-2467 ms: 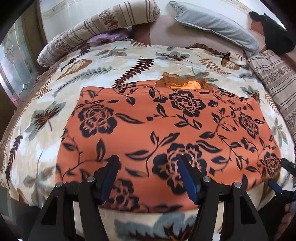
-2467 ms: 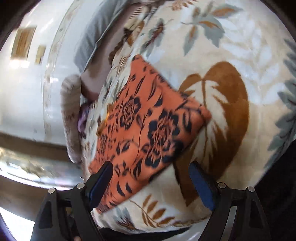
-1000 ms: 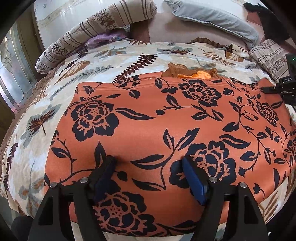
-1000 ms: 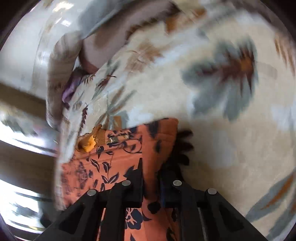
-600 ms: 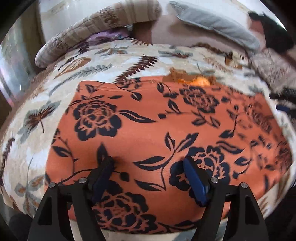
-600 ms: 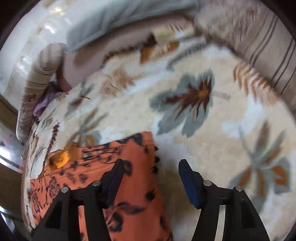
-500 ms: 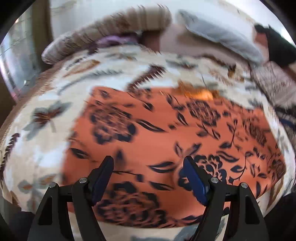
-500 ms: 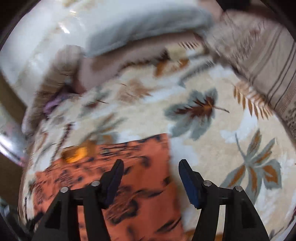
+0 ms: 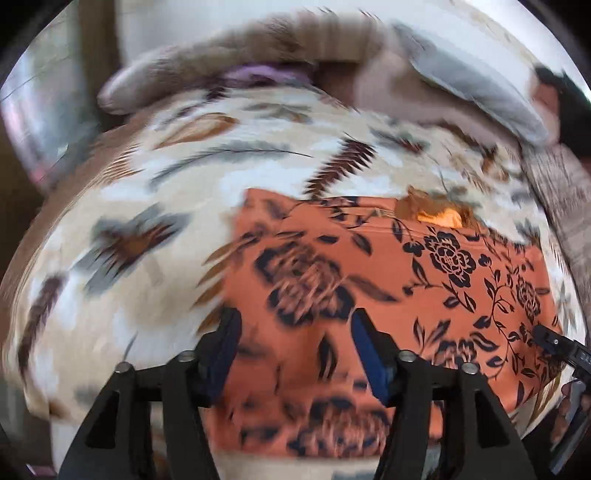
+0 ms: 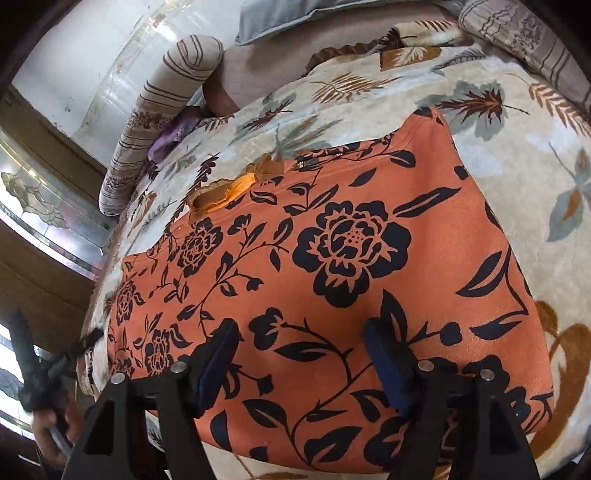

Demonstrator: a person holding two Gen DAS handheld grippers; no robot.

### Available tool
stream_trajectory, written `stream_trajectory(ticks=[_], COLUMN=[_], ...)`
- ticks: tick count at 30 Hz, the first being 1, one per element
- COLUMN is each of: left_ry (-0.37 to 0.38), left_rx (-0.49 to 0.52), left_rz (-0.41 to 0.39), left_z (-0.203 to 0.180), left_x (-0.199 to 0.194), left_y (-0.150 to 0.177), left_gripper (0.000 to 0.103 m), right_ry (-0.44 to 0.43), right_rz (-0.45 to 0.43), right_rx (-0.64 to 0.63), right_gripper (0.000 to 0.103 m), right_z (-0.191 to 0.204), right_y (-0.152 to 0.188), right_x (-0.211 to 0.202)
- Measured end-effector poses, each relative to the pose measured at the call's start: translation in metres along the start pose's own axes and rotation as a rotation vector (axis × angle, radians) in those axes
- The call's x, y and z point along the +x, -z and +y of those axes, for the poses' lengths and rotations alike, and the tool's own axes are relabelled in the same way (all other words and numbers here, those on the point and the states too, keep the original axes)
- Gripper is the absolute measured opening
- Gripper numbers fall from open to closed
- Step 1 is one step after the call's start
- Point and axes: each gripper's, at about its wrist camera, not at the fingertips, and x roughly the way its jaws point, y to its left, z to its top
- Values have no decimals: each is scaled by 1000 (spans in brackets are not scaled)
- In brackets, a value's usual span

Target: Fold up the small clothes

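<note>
An orange garment with black flowers (image 9: 406,295) (image 10: 351,240) lies folded flat on the bed, its lace-trimmed neckline (image 10: 221,192) at the far edge. My left gripper (image 9: 295,317) hovers over the garment's near left part. Its jaws are closing, with a clear gap and only flat cloth below them; this view is motion-blurred. My right gripper (image 10: 301,328) hangs over the near right part, its jaws opening, nothing pinched. The right gripper's tip (image 9: 554,339) also shows at the left wrist view's right edge.
A cream leaf-print blanket (image 10: 535,166) covers the bed. A striped bolster (image 10: 166,103), a purple cloth (image 10: 170,136) and a grey pillow (image 9: 472,85) lie at the head end. A striped pillow (image 10: 535,33) lies at the far right. A hand (image 10: 48,424) is at the lower left.
The right gripper let go of the garment's far corner, opened, and drew back to the near edge. The left gripper slid left along the garment and its jaws narrowed.
</note>
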Motion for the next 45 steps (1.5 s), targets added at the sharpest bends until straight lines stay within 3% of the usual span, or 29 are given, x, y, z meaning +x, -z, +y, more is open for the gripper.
stream_trajectory(ticks=[4,6,12,16,18,21,24,27,30,32,34,35,37,41,45], left_ry=[-122,-69,-70,-97,-108,-146,-120,-97,-84,-111,-160,-109,-92,-87,-81], left_rx=[83,11,-64,-80,-101,-110,-114,-103,-75,-55,-98,-152,-202,-153,-130], left_rz=[91,121,100,70,54,4,-34,-63,-66,-27,86,108,97,32,24], left_z=[10,32,47,46,50,55,56,52,46,46,60,69,75,66,56], left_x=[58,76,74,60,54,32,9,-13,-29,-23,1,5,-4,-28,-29], left_y=[-32,-46,-50,-42,-41,-31,-17,-1,23,38,56,61,62,56,46], left_gripper=[67,72,74,74,74,74,74,74,74,73,66,66,66,66,66], right_ry=[-34,-59,-101,-90,-144,-102,-110,-120,-190,-194,-195,-186,-175,-177,-181], right_rz=[-2,4,8,-2,-30,-86,-112,-120,-81,-61,-51,-40,-24,-25,-37], right_rx=[14,43,125,276,392,405,320,239,195,162,160,156,176,216,236], right_gripper=[75,75,75,75,74,75,75,75,75,75,76,76,76,76,76], right_z=[-4,-11,-23,-75,-105,-107,-84,-57,-35,-21,-17,-14,-17,-26,-33], right_y=[-2,-3,-45,-102,-122,-134,-124,-91,-47,-20,0,10,22,30,29], right_x=[0,-6,3,25,29,13,-10,-32,-48,-53,-52,-48,-43,-43,-42])
